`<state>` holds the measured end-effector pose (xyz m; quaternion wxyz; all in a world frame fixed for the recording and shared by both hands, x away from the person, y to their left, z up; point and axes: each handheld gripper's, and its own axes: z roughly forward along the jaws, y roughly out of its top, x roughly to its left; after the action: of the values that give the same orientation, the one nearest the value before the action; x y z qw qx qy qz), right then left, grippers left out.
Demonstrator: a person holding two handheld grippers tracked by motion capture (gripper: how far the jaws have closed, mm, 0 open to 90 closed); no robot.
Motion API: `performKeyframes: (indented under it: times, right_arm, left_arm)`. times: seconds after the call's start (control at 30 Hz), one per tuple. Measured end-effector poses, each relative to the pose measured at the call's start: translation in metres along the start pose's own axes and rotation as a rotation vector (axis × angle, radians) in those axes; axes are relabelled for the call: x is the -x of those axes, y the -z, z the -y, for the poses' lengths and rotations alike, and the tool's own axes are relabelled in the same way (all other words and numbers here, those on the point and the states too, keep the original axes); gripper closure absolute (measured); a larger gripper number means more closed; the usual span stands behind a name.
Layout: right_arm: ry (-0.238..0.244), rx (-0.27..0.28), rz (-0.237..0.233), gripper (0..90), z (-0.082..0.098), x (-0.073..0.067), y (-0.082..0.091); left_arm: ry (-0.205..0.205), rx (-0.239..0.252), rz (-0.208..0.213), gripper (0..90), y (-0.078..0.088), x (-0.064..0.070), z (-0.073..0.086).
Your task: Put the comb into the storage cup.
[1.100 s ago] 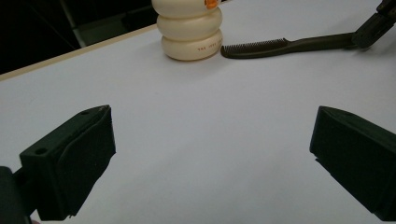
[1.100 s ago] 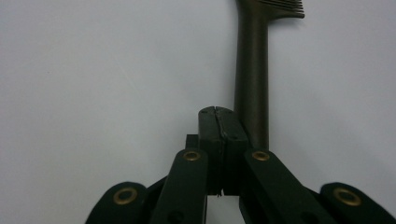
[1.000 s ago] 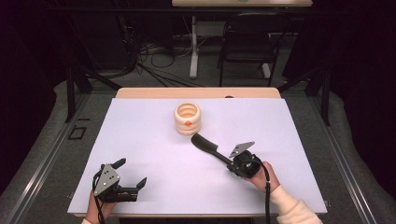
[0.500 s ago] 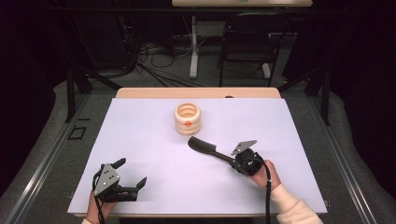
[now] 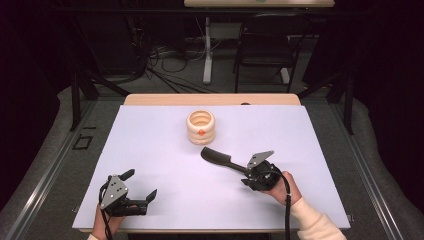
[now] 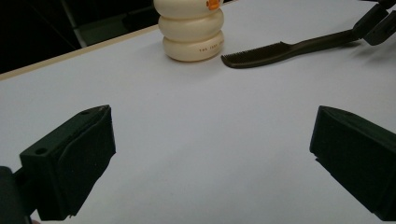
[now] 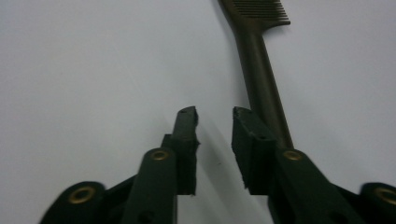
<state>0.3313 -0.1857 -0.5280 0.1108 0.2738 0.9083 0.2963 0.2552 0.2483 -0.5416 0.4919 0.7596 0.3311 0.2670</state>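
A dark comb (image 5: pixel 218 157) lies flat on the white table, teeth end toward a cream ringed container (image 5: pixel 200 126). My right gripper (image 5: pixel 245 170) sits at the comb's handle end. Its jaws have just been opening. In the right gripper view the gap of the right gripper (image 7: pixel 215 114) shows bare table, and the comb (image 7: pixel 261 60) runs away from under the right-hand jaw, with no pad pressing on it. My left gripper (image 5: pixel 140 185) rests wide open near the front left with nothing in it. The left gripper view has the left gripper (image 6: pixel 210 158), the comb (image 6: pixel 280 49) and the container (image 6: pixel 191 28).
The white sheet (image 5: pixel 150 145) covers most of the table, with a wooden strip (image 5: pixel 210 99) along the far edge. The container bears a small orange mark. A chair (image 5: pixel 265 45) and cables stand on the floor beyond the table.
The right gripper's jaws have come apart and let go of the comb's handle. The comb has shifted slightly left and lies on the table. The left gripper has stayed put.
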Motion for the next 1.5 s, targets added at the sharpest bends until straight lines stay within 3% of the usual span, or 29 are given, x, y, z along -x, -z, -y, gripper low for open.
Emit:
performKeyframes:
  times: [0.07, 0.3, 0.47, 0.5, 0.83, 1.07, 1.5]
  right_arm:
    - [0.005, 0.005, -0.003, 63.8, -0.001, 0.000, 0.001]
    - [0.003, 0.022, 0.015, 33.9, -0.007, -0.005, 0.007]
    - [0.012, 0.016, 0.015, 29.4, -0.009, -0.004, 0.008]
    - [0.032, 0.012, 0.023, 24.8, -0.010, -0.004, 0.007]
    - [0.037, -0.008, 0.051, 5.9, -0.019, 0.000, 0.005]
    - [0.060, -0.019, 0.047, 0.0, -0.027, 0.002, 0.002]
    - [0.092, -0.036, 0.035, 0.0, -0.042, 0.007, -0.008]
  left_arm:
    - [-0.001, 0.001, 0.000, 0.2, 0.000, 0.000, 0.000]
    - [-0.003, 0.001, -0.002, 0.2, 0.000, 0.000, 0.000]
    - [-0.006, -0.003, -0.003, 0.2, 0.000, 0.000, 0.000]
    - [-0.007, -0.003, -0.005, 0.2, 0.000, 0.000, 0.000]
    - [-0.006, 0.003, -0.004, 0.2, 0.001, 0.000, 0.000]
    - [-0.005, 0.005, -0.003, 0.1, 0.000, 0.000, 0.000]
    - [-0.005, 0.004, -0.006, 0.2, 0.000, 0.000, 0.000]
